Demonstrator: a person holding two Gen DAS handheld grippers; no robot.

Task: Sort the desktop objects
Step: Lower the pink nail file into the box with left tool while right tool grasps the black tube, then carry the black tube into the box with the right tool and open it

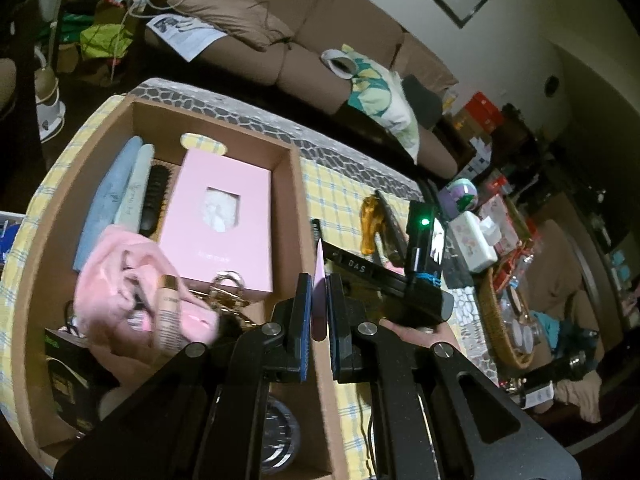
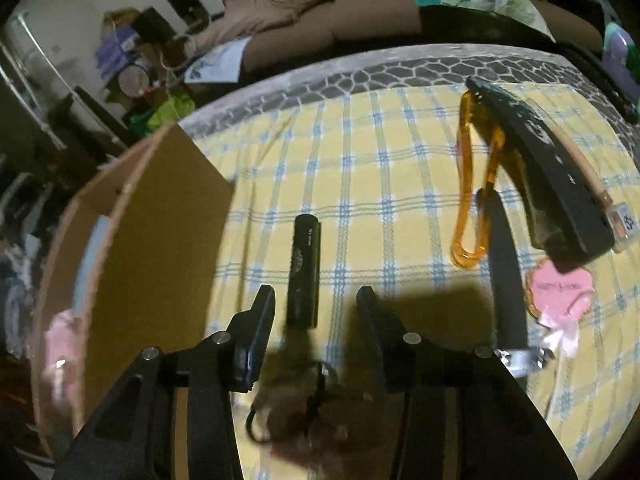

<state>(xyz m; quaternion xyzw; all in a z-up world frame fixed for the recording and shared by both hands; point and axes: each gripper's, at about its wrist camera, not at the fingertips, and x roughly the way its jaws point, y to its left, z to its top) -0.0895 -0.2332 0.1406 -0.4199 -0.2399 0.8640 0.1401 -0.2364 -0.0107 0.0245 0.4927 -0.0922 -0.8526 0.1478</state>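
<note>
pinching a thin pink card (image 1: 320, 280) upright between its pads, the left gripper (image 1: 319, 308) is held over the right wall of the cardboard box (image 1: 298, 200). in the box a pink case (image 1: 220, 224), a pink cloth (image 1: 132, 292) and a small bottle (image 1: 170, 312) are seen. the right gripper (image 2: 316, 316) is held partly open and empty above the checked cloth (image 2: 360, 160), a black tube (image 2: 304, 272) lying just ahead between its fingers. an orange clip (image 2: 472, 184) lies further right.

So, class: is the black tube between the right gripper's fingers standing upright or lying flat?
Lying flat. The black tube rests lengthwise on the yellow checked cloth, between the open fingers of the right gripper, which do not touch it.
</note>
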